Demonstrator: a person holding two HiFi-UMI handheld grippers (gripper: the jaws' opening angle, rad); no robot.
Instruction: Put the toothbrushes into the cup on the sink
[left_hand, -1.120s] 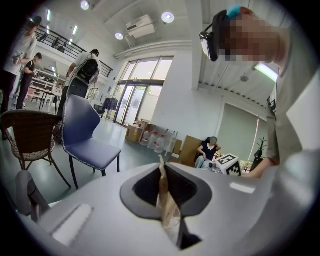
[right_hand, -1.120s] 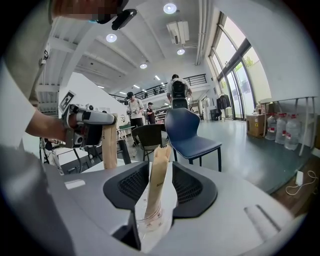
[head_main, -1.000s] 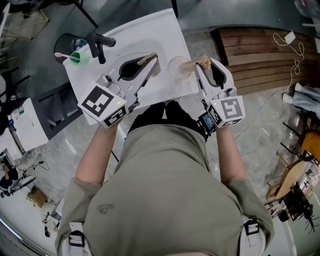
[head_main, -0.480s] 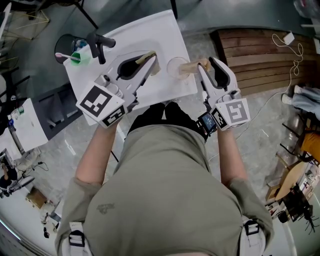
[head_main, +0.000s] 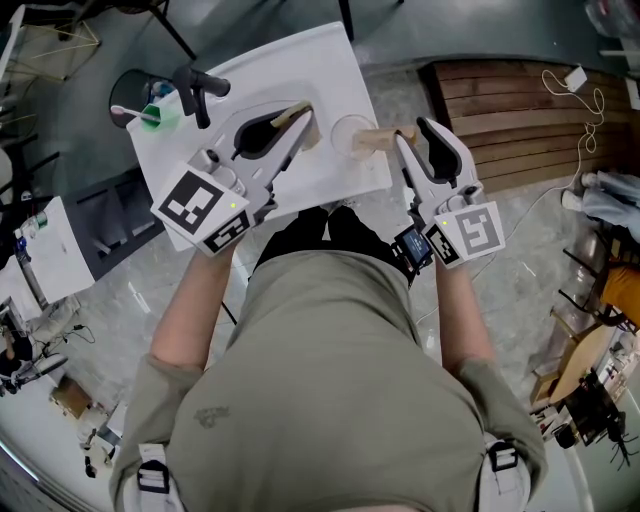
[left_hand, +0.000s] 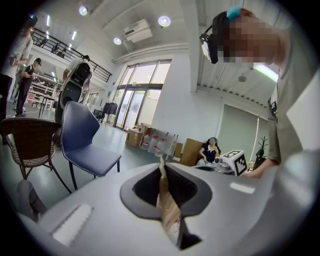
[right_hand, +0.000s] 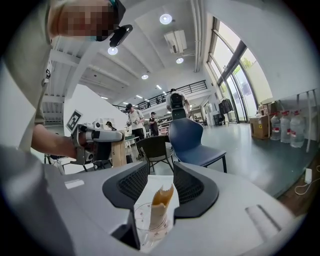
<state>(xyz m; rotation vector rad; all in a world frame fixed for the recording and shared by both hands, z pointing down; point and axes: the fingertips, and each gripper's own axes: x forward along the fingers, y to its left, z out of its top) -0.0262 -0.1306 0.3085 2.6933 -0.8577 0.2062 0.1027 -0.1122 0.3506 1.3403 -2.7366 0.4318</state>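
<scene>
A clear cup (head_main: 350, 134) stands on the white sink top (head_main: 300, 60), at the basin's right. A brown paper-wrapped toothbrush (head_main: 381, 137) leans in it, its top pointing right. My right gripper (head_main: 412, 131) is just right of the cup with its jaws wide open. In the right gripper view the cup (right_hand: 148, 225) and its toothbrush (right_hand: 161, 202) show low between the jaws of that gripper (right_hand: 161, 180), untouched. My left gripper (head_main: 300, 115) hangs over the basin, shut on a second wrapped toothbrush (head_main: 292, 117). The left gripper view shows that toothbrush (left_hand: 165, 200) pinched in its gripper (left_hand: 162, 172).
A black faucet (head_main: 196, 86) rises at the sink's back left. Beside it stand a green-topped item (head_main: 152, 113) and a dark round object (head_main: 135, 90). The sink's front edge is close to my body. A wooden platform (head_main: 510, 110) lies on the floor to the right.
My right gripper has let go of the toothbrush, which stays in the cup, and drawn back a little toward me and to the right. The left gripper has barely moved.
</scene>
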